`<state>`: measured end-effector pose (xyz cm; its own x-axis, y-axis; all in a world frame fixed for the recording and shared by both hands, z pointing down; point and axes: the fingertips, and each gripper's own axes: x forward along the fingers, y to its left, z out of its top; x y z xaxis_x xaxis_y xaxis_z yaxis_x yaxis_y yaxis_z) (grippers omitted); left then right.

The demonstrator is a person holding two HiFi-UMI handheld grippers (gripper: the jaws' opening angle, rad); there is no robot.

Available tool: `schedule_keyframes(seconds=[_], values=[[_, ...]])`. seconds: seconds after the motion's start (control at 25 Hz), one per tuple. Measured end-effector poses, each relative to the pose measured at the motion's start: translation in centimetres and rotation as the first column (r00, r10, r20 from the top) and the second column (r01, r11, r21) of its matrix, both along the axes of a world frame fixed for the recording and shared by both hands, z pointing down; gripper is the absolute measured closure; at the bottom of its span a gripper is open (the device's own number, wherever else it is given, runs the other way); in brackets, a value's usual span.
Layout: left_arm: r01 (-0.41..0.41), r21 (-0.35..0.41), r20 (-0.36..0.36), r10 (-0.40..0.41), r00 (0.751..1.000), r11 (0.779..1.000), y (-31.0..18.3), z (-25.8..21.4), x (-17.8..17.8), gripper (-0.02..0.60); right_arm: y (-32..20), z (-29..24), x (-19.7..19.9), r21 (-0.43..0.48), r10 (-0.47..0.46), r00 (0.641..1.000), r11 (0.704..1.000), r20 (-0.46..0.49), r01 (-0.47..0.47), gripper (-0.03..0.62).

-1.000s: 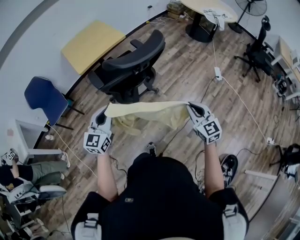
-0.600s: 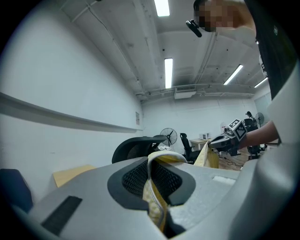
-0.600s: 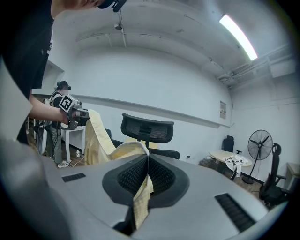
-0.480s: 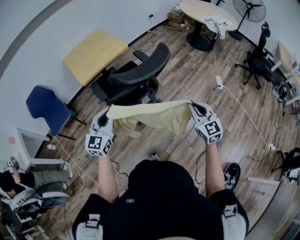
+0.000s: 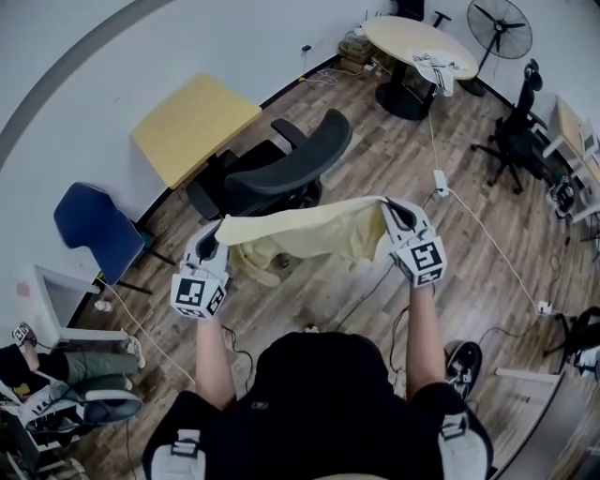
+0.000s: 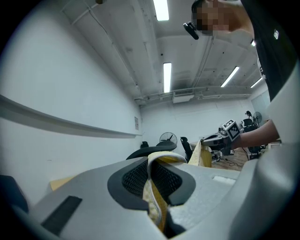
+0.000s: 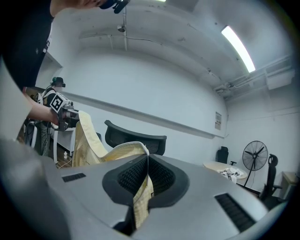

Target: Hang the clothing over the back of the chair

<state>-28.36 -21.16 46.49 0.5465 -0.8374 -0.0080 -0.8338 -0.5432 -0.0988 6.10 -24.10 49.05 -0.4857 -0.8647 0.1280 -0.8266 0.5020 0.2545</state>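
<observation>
A pale yellow garment [image 5: 300,230] hangs stretched between my two grippers in the head view, its lower folds sagging toward the left. My left gripper [image 5: 212,240] is shut on its left end, and the cloth [image 6: 157,197] shows pinched between the jaws. My right gripper [image 5: 394,212] is shut on the right end, with cloth [image 7: 140,197] clamped in its jaws. The black office chair [image 5: 281,173] stands just beyond the garment, its curved backrest [image 7: 136,136] facing me.
A yellow table [image 5: 192,127] stands against the wall behind the chair. A blue chair [image 5: 89,220] is at the left. A round table [image 5: 417,42], a fan [image 5: 502,17] and another black chair [image 5: 516,131] stand at the far right. Cables [image 5: 487,220] run over the wooden floor.
Both grippers have carried the garment forward and slightly higher toward the black chair. The hold on both ends is unchanged.
</observation>
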Motion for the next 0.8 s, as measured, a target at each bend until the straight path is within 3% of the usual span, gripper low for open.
schedule_keyframes(seconds=[0.36,0.8], values=[[0.038,0.056,-0.004,-0.038,0.999,0.998,1.1,-2.8,1.3,0.569,-2.1,-2.0,1.8,0.034,-0.043,0.999,0.998,-0.018,0.044,0.595],[0.231,0.089,-0.042,-0.228,0.973,0.969,1.9,-5.7,3.1,0.569,-8.2,-4.5,2.7,0.07,-0.202,0.979,0.977,-0.032,0.203,0.595]])
